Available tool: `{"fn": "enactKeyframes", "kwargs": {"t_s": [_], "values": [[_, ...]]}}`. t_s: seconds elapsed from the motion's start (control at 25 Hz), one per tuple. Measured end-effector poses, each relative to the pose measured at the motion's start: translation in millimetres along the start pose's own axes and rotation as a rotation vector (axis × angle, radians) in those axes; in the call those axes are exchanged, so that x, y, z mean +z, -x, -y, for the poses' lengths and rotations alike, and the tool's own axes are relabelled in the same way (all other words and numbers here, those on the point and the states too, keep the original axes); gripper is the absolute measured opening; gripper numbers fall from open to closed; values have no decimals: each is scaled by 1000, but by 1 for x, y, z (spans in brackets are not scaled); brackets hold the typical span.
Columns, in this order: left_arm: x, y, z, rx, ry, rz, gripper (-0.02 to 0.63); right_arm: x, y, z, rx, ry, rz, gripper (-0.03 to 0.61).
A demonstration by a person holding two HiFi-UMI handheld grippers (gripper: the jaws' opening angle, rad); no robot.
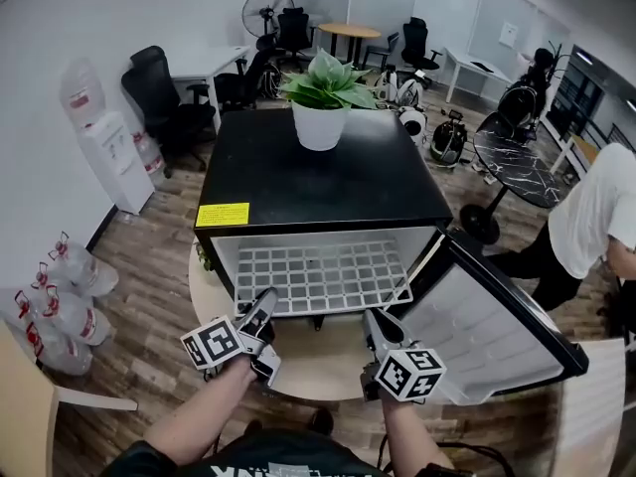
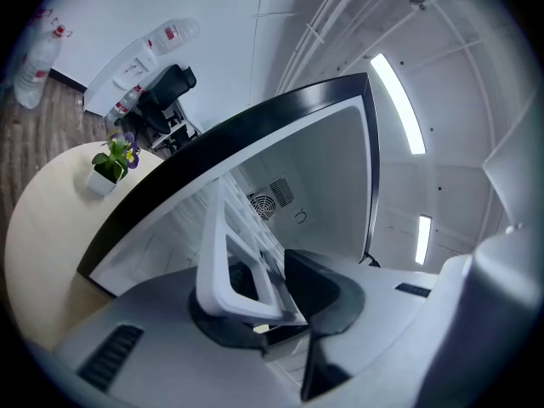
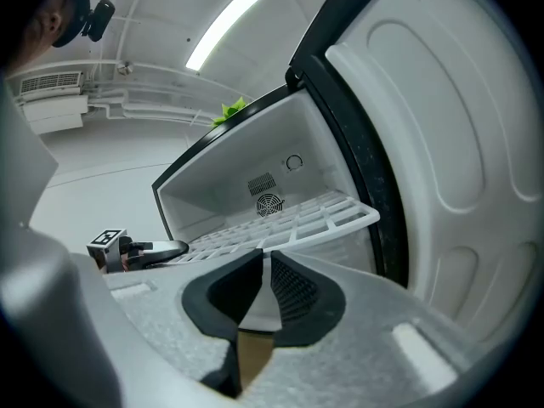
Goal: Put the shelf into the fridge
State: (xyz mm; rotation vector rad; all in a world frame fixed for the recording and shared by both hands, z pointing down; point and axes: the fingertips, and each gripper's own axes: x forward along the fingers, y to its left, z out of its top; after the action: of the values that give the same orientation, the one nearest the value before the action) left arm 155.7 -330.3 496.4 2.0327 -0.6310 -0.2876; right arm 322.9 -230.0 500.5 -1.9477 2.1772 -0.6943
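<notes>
The left gripper's (image 2: pixel 259 280) jaws clamp the near left corner of the white grid shelf (image 2: pixel 212 245). The right gripper's (image 3: pixel 263 283) jaws, narrowed to a slit, pinch the shelf's near right edge. The shelf lies level in the black fridge (image 1: pixel 318 177), its near edge sticking out. A yellow label (image 1: pixel 223 214) on the fridge's top edge is too small to read.
</notes>
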Motion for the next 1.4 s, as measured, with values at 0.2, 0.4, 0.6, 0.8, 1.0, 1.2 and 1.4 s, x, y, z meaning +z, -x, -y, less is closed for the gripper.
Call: {"fn": "enactKeyframes", "kwargs": {"t_s": [0.2,0.4,0.6,0.8,1.0,1.2,1.4], "values": [[-8,10,-10,45,-127,-7,108,-8,-5,7,-2,-8,-9,35],[-12,38,-6,60,-173,36,130,-3,-7,3,1,-10,-6,35],[-18,43,4,114,-307,54,74,4,-9,1,15,4,9,34],[-2,30,6,156,-337,69,75,17,-22,1,31,16,-6,26],[5,23,1,190,-370,76,80,22,-31,3,30,5,-7,26],[6,10,-2,222,-400,76,81,26,-39,14,39,4,-17,26],[21,3,-9,254,-428,67,83,32,-57,11,42,-4,-25,25]]}}
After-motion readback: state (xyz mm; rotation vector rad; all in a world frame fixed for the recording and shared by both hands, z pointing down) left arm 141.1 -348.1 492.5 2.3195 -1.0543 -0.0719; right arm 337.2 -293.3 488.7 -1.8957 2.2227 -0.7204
